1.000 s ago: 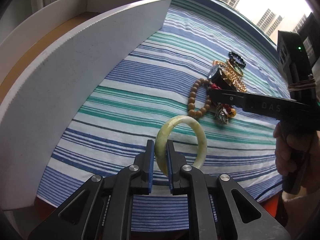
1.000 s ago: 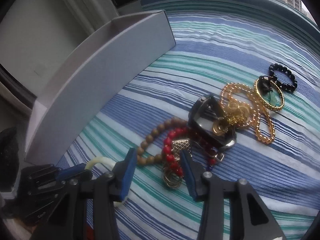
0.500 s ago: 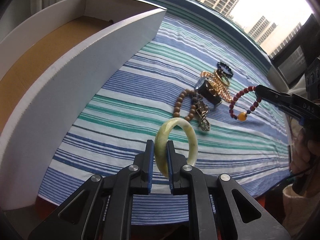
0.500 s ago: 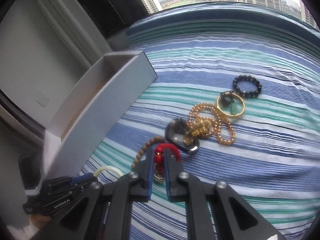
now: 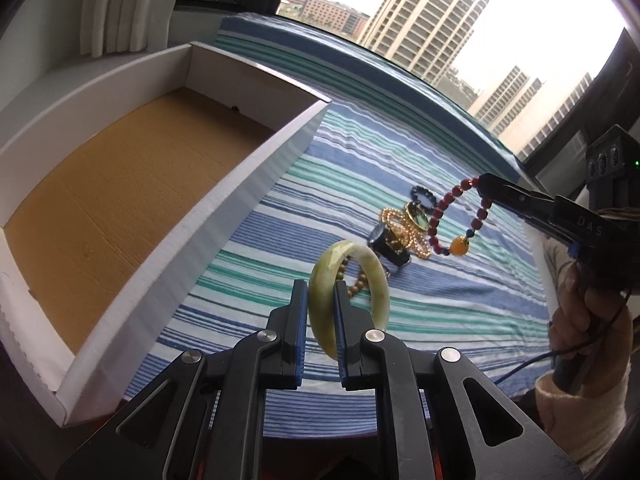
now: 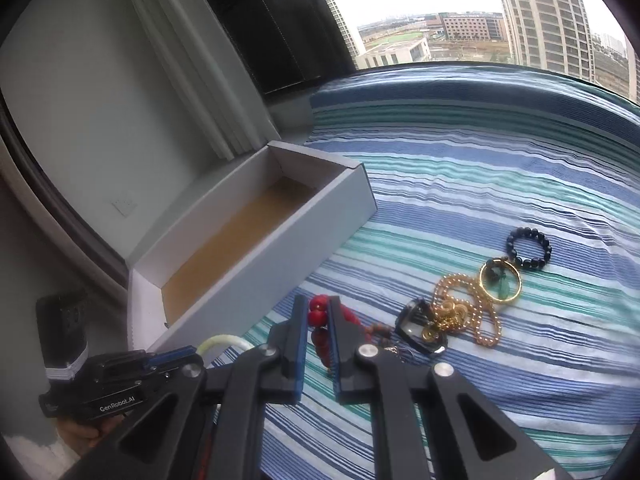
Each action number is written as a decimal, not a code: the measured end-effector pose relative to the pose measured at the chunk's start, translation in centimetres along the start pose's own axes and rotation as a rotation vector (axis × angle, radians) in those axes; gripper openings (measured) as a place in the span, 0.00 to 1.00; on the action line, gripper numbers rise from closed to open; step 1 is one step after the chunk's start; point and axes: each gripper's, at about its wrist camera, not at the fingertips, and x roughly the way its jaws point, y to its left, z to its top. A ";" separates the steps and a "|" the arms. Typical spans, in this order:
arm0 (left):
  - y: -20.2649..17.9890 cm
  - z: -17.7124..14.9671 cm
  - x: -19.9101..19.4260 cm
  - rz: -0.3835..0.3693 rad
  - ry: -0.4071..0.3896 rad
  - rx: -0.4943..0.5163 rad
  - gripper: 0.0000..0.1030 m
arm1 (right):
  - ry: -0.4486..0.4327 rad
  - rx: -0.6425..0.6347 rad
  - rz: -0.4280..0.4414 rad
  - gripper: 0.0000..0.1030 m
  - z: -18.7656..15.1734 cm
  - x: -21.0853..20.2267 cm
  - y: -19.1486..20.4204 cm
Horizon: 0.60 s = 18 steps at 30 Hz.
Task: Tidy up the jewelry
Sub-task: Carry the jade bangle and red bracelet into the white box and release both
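striped cloth (image 5: 460, 280) in blue, teal and white covered the surface, running far to a window with tower blocks beyond. white curtain folds (image 6: 180, 60) hung at far left. a white cardboard box (image 5: 224, 208) with a bare brown floor sat open on the left. the left gripper (image 5: 321, 300) was clenched on a pale green bangle (image 5: 348, 300), held upright above the cloth. the right gripper (image 6: 319, 320) pinched a red bead bracelet (image 5: 444, 216) that dangled clear. gold chains (image 6: 464, 312), a dark bead ring (image 6: 528, 250) and what looked like a watch (image 6: 420, 330) lay together at right.
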 end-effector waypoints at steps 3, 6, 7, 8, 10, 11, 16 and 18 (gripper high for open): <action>1.6 1.0 -1.7 -0.001 -0.028 -0.037 0.10 | -0.010 -0.045 0.027 0.09 1.6 0.6 2.4; 3.7 2.2 -3.4 0.042 -0.072 -0.069 0.10 | -0.017 -0.089 0.062 0.09 3.1 1.5 5.2; 4.5 2.7 -4.0 0.064 -0.089 -0.080 0.10 | -0.020 -0.103 0.075 0.09 3.7 1.8 6.3; 5.4 3.1 -4.5 0.085 -0.106 -0.093 0.10 | -0.023 -0.118 0.090 0.09 4.2 2.1 7.4; 7.2 3.8 -5.2 0.132 -0.133 -0.123 0.10 | -0.027 -0.146 0.130 0.09 5.2 2.9 9.8; 8.1 4.2 -5.5 0.155 -0.143 -0.140 0.10 | -0.028 -0.159 0.153 0.09 5.7 3.3 11.0; 12.9 4.5 -6.1 0.265 -0.167 -0.218 0.10 | -0.018 -0.200 0.250 0.09 7.8 6.4 15.8; 14.5 3.9 -5.9 0.298 -0.158 -0.245 0.10 | 0.001 -0.213 0.274 0.09 8.2 8.4 17.2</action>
